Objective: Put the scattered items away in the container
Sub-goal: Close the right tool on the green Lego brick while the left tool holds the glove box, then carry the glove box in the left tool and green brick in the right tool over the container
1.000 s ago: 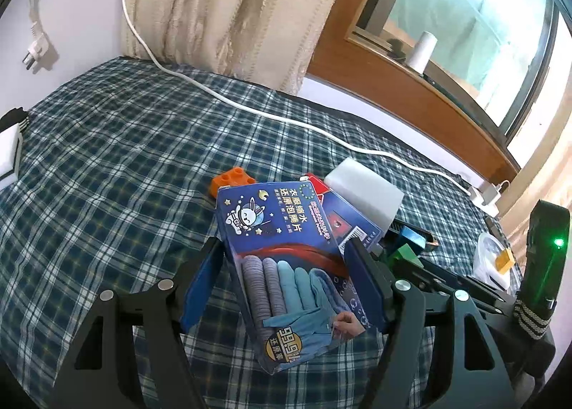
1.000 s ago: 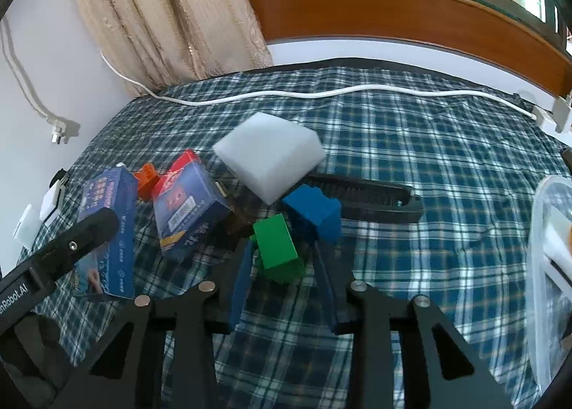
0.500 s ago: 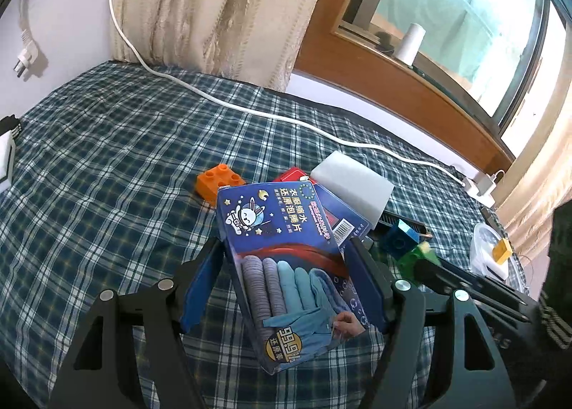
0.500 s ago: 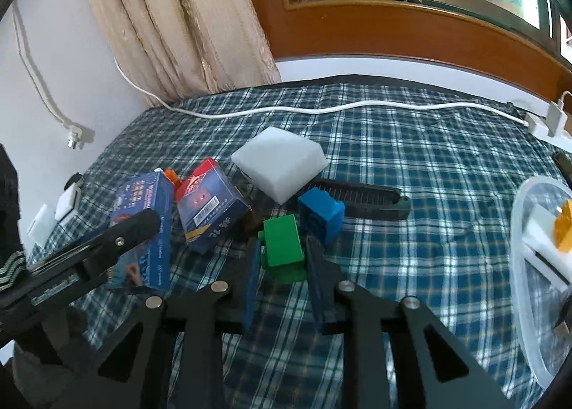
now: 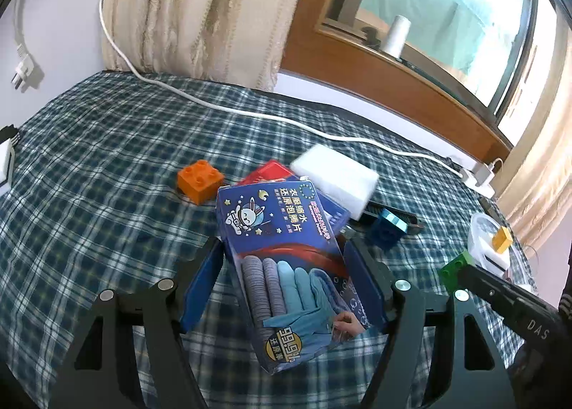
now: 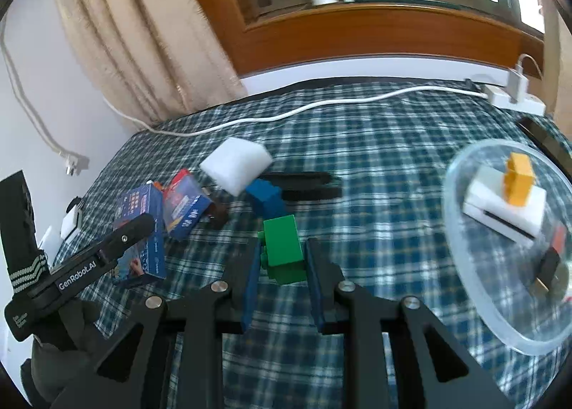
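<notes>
The right gripper [image 6: 282,259] has its blue-padded jaws pressed against both sides of a green plastic building brick [image 6: 282,248] and seems to carry it clear of the checked blue cloth [image 6: 375,166]. The left gripper [image 5: 286,277] stands much wider, its pads against the flanks of a dark blue printed carton with a rabbit and gloves on it [image 5: 286,266], held tilted with its far end up.

So both tongs are loaded, and I'd say this is the carry step. The clear round plastic container [image 6: 461,255] sits to the right, already holding a white box [image 6: 504,209] with a yellow brick [image 6: 518,176] on top.

Left on the cloth, bunched together: a white foam block [image 6: 236,162], a blue brick [image 6: 266,194], a red-and-blue carton [image 6: 184,205], a long black comb-like piece [image 6: 304,184], and an orange brick [image 5: 200,180] off to the side.

Next, I reckon, the green brick swings right over the rim and drops; the carton follows and needs room beside the white box.
</notes>
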`<state>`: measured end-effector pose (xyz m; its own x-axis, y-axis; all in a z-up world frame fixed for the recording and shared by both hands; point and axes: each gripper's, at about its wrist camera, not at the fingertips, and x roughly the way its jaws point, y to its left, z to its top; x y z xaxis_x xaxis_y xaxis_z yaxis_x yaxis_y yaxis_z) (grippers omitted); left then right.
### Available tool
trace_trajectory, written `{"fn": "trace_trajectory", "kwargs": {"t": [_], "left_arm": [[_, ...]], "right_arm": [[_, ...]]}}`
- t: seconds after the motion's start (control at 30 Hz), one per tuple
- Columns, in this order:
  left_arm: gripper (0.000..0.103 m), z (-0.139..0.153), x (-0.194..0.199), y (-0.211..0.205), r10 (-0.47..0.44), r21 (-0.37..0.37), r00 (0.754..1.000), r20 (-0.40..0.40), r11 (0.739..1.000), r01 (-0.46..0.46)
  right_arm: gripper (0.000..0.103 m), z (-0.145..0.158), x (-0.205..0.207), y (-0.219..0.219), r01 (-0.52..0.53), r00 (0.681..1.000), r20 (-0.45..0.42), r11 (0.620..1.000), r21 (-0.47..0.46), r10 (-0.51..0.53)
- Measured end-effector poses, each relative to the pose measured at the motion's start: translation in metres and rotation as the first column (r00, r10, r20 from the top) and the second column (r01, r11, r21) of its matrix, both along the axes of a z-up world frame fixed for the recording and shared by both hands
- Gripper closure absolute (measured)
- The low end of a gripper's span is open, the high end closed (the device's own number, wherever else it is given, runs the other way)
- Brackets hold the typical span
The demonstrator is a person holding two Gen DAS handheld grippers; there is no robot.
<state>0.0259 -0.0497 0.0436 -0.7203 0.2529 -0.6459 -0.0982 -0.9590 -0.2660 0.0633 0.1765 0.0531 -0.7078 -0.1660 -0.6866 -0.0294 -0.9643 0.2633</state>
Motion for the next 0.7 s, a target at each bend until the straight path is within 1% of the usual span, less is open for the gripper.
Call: {"fn": "trace_trajectory", "kwargs": {"t": [0.13, 0.33, 0.7], "left_arm": [[0.03, 0.002, 0.004, 0.013, -0.029, -0.006, 1.0, 0.001, 1.0, 0.029], [0.03, 0.006, 0.009, 0.034, -0.07, -0.019, 0.998, 0.0, 0.997, 0.07], [0.03, 0.01, 0.012, 0.082, -0.162, -0.045, 0.987, 0.019, 0.986, 0.163]], "right_arm": [[0.075, 0.002, 0.01, 0.014, 0.041, 0.999, -0.003, 0.999, -0.012, -0.041], [0.075, 0.002, 0.026, 0.046, 0.117, 0.993, -0.01, 0.992, -0.039, -0.118], [0.075, 0.001, 0.051, 0.104, 0.243, 0.968, -0.036, 0.966, -0.092, -0.247]]}}
